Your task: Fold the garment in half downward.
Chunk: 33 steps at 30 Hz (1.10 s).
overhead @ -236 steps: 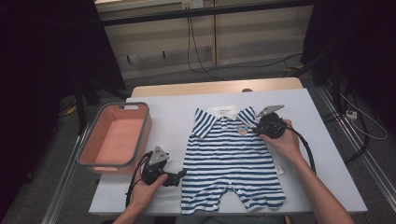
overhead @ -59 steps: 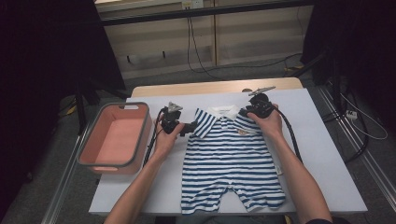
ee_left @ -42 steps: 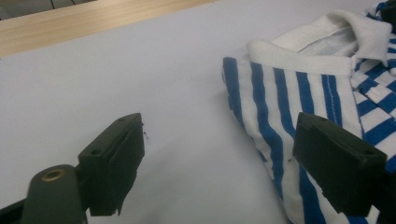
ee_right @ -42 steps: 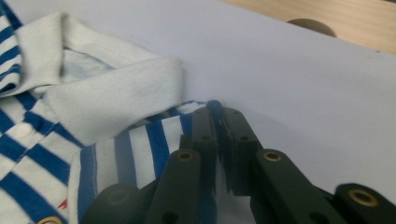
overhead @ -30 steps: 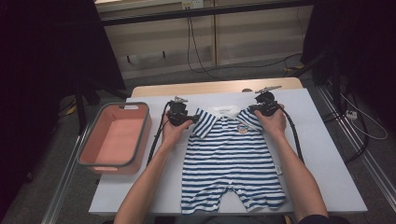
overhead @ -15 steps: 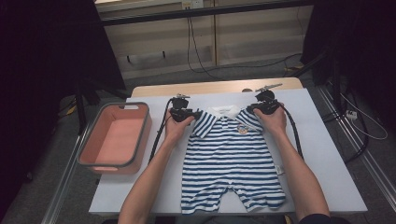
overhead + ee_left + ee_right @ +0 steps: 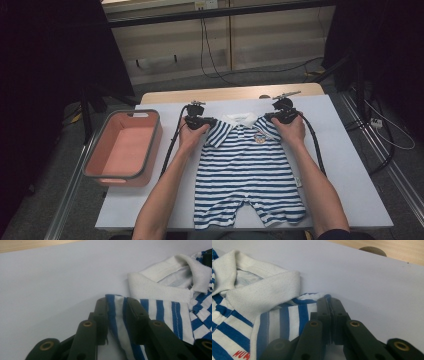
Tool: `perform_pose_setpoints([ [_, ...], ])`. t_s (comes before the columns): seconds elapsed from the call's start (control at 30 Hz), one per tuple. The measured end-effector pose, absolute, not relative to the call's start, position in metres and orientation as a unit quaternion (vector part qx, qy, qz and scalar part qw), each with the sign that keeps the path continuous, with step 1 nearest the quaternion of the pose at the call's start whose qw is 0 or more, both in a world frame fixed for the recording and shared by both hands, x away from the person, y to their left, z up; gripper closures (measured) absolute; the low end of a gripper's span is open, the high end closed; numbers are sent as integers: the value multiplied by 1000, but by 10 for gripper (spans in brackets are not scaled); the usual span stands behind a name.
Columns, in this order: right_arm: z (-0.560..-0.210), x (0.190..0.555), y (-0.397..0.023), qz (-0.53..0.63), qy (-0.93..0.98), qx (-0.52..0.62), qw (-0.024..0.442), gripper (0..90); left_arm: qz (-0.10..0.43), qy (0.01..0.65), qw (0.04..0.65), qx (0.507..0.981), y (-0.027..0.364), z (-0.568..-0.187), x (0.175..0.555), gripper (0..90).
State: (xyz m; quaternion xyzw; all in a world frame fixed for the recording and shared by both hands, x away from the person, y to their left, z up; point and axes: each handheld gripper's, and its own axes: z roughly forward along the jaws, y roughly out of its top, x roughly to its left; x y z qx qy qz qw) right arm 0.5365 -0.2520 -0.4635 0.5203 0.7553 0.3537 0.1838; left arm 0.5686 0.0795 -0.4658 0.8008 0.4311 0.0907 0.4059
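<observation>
Romper (image 7: pixel 248 170) flat on bench (image 7: pixel 345 165) | left gripper (image 7: pixel 117 305) closing, shoulder fabric between jaws | right gripper (image 7: pixel 331 305) clamped on other shoulder | risk: thin bite slips when lifted
</observation>
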Motion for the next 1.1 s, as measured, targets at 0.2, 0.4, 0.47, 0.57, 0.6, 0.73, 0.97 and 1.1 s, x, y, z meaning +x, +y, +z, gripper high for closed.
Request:
perform_pose_setpoints([
  [0.2,-464,536,-252,355,755,520,183,880,80,421,403,809,78,-466,568,824],
  [0.4,-461,534,-255,369,750,518,181,880,69,434,417,795,85,-465,569,872],
  [0.47,-457,533,-257,379,747,516,180,881,68,431,423,794,86,-462,569,876],
  [0.57,-453,532,-260,391,741,516,177,881,69,431,439,785,89,-456,568,877],
  [0.6,-451,531,-260,394,740,514,178,881,72,429,443,783,89,-454,568,878],
  [0.73,-443,529,-261,409,736,509,180,882,87,415,449,787,92,-447,567,879],
  [0.97,-429,526,-265,434,725,502,184,882,109,399,470,780,95,-432,564,879],
  [1.1,-422,525,-268,442,720,502,188,883,118,399,480,772,98,-424,563,879],
])
